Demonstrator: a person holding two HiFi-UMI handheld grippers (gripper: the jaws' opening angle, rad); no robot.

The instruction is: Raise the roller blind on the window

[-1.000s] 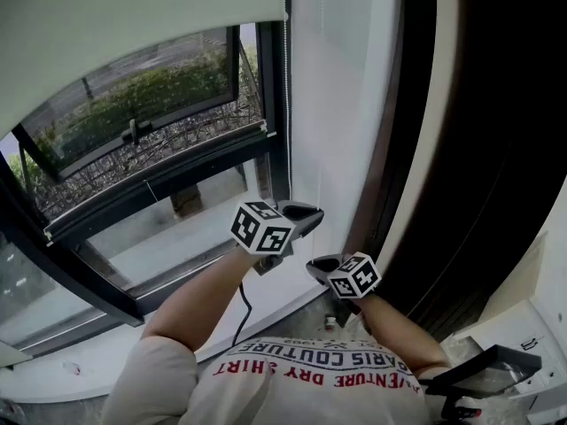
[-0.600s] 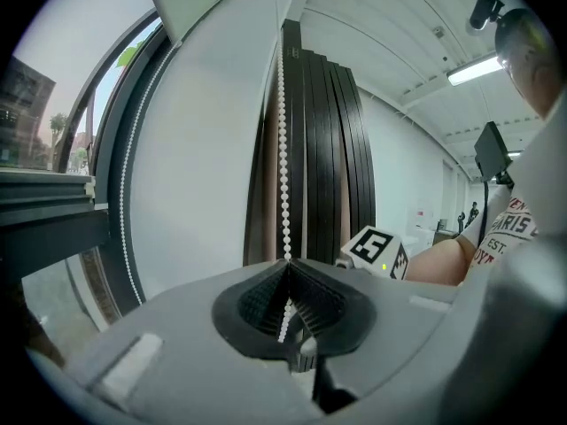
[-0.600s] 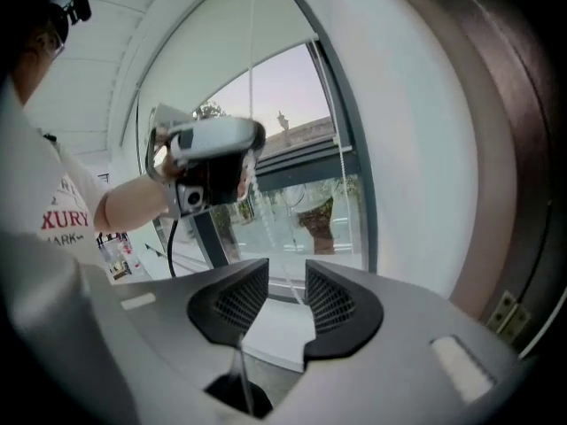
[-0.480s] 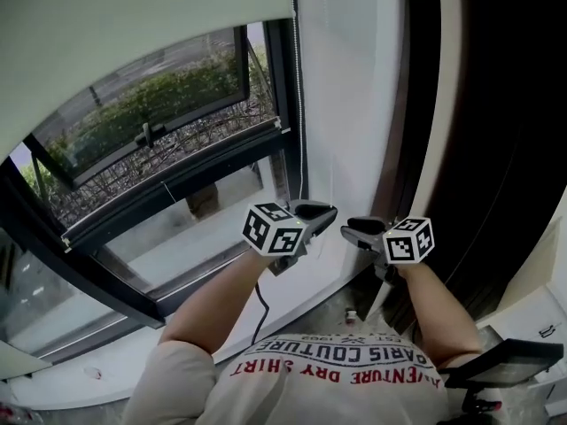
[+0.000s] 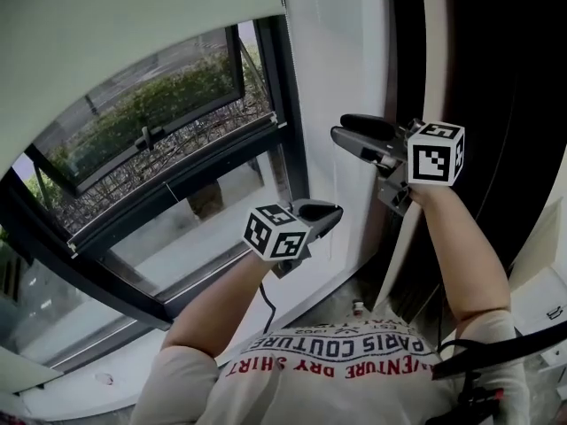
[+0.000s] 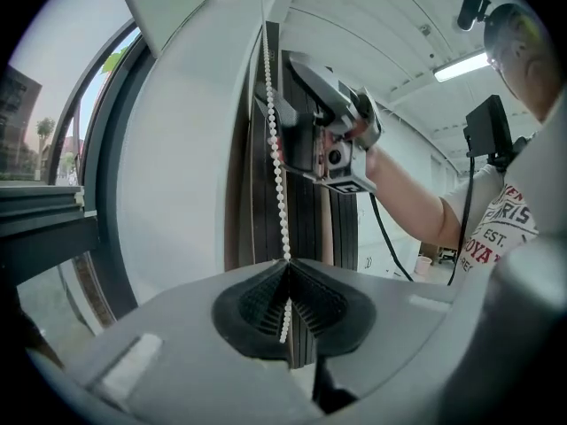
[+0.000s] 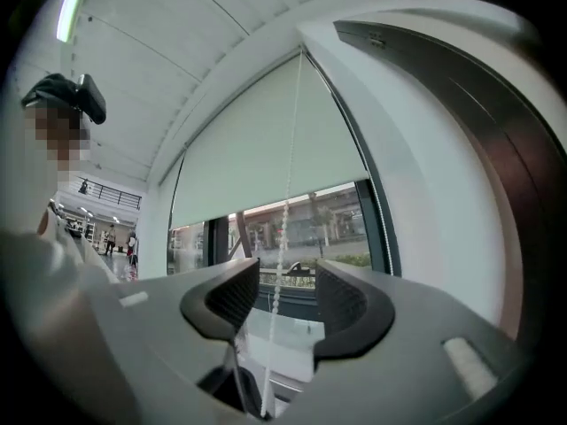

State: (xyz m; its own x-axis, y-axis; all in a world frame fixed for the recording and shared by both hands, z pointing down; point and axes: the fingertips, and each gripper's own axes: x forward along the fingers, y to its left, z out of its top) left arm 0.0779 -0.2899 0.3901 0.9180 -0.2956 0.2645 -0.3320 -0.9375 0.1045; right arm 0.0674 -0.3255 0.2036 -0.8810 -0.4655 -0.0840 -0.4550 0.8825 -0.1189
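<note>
Window (image 5: 294,140) w/ dark frame fills left of head view, shrubs outside. Roller blind (image 5: 115,25) upper left: plain pale fabric, hangs flat, hem runs across the glass. Bead chain (image 6: 275,149) runs vertical by frame. My left gripper (image 6: 288,299) clamped on chain. Right gripper (image 7: 282,295) higher, ctr-right, jaws just been opening; chain in gap, pads not touching it.

Above: pale grey-green fabric roller blind (image 5: 133,25), partly lowered, covering the window's upper part. At its right edge: white beaded pull cord (image 6: 276,149), hanging straight, pinched in my left claw (image 6: 286,273).
</note>
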